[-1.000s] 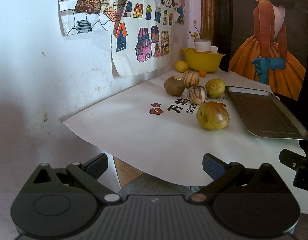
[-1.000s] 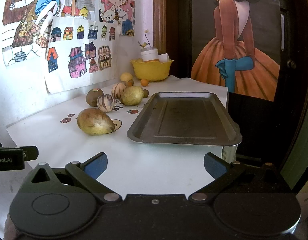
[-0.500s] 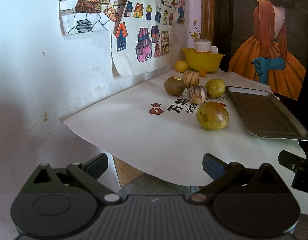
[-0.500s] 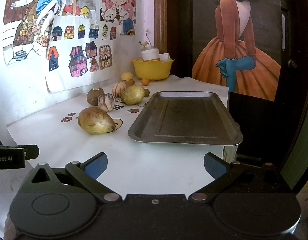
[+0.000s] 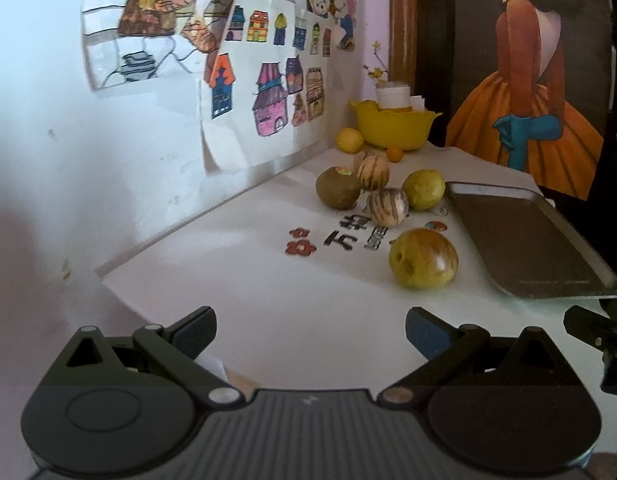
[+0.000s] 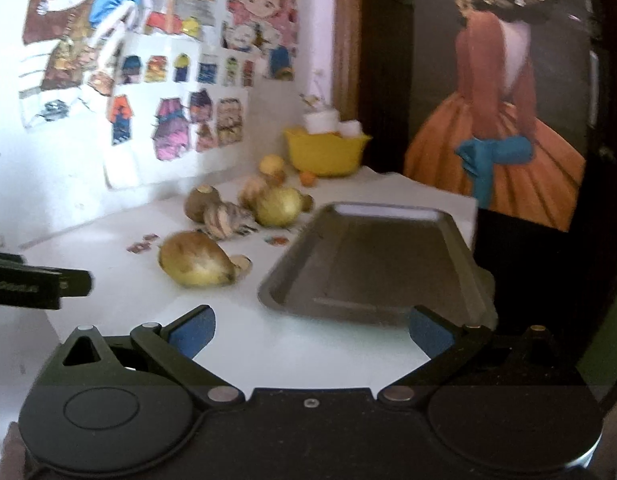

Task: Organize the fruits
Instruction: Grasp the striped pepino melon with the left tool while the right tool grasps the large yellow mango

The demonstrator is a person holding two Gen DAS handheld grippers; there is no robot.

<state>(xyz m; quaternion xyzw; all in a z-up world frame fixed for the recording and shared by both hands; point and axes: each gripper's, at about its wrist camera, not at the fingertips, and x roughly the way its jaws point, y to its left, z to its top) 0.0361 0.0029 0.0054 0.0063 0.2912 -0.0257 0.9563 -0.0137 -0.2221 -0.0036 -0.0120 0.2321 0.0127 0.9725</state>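
White table [image 5: 244, 280] carries fruits [image 5: 423, 258], tray [image 5: 520, 240], bowl [image 5: 394, 128].

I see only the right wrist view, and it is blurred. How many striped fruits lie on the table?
Observer: Two. The front striped fruit lies near the printed letters, and the rear striped fruit lies behind it, toward the wall.
Operator: And the other gripper? I see only a piece of its side.
Observer: The left gripper is open and holds nothing. It is short of the large yellow-green fruit.
Operator: What is the pale spot on top of the round brown one?
Observer: The brown fruit carries a small coloured sticker on its top.
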